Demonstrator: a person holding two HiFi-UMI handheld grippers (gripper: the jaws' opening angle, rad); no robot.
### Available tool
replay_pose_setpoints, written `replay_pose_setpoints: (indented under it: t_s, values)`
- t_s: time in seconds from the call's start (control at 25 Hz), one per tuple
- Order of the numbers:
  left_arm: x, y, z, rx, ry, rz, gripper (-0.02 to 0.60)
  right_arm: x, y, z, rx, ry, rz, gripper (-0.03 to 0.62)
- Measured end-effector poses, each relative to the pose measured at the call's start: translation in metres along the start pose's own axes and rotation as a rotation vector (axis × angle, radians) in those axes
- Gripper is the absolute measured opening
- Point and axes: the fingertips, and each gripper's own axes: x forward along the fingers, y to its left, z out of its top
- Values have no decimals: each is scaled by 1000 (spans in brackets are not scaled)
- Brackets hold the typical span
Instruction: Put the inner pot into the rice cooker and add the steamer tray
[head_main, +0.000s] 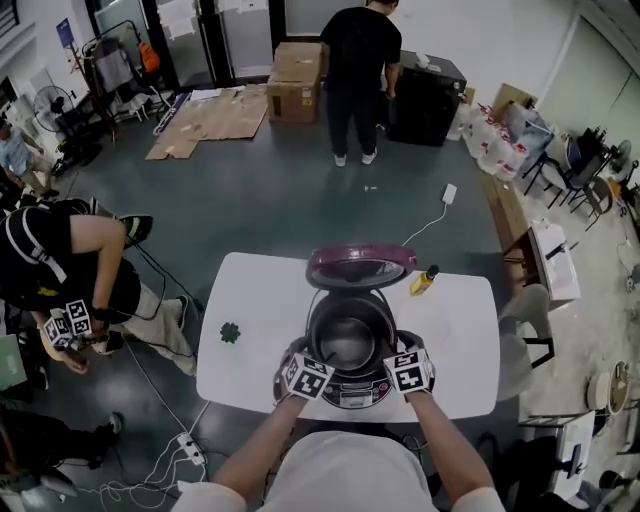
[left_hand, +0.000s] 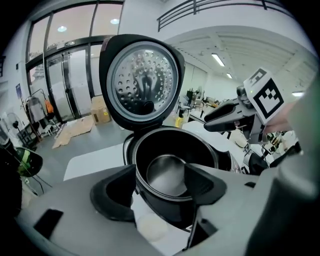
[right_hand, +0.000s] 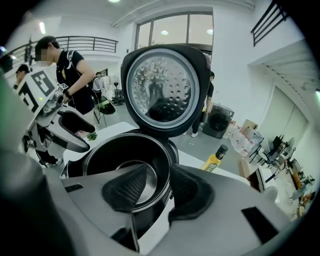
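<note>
The rice cooker (head_main: 350, 392) stands at the near middle of the white table (head_main: 255, 300), with its lid (head_main: 360, 266) tipped up at the back. The dark inner pot (head_main: 348, 340) sits inside it, its bare metal bottom showing. My left gripper (head_main: 300, 362) hovers over the cooker's near left edge. In the left gripper view it (left_hand: 160, 171) is open with nothing between the pads, the pot (left_hand: 200, 150) lying beyond. My right gripper (head_main: 405, 358) hangs over the near right edge. Its jaws (right_hand: 159, 175) stand apart above the pot's rim (right_hand: 167, 192), pressing on nothing.
A yellow bottle (head_main: 423, 281) stands on the table right of the lid, and a small green object (head_main: 230, 332) lies to the left. One person (head_main: 60, 270) crouches at the left, another (head_main: 358, 70) stands at the back by cardboard boxes (head_main: 295, 85). A chair (head_main: 525, 320) is at the table's right end.
</note>
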Motion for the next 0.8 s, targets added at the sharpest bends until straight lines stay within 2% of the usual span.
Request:
replay_pose_setpoints:
  t_s: [0.4,0.8]
  values:
    - [-11,-23,20,19,-39,-50,314,-28,-10,-2,35,-51,-22,166]
    - [4,-68,52,16,-55,-87,314,-46,-54,-21,49,-79,-27,166]
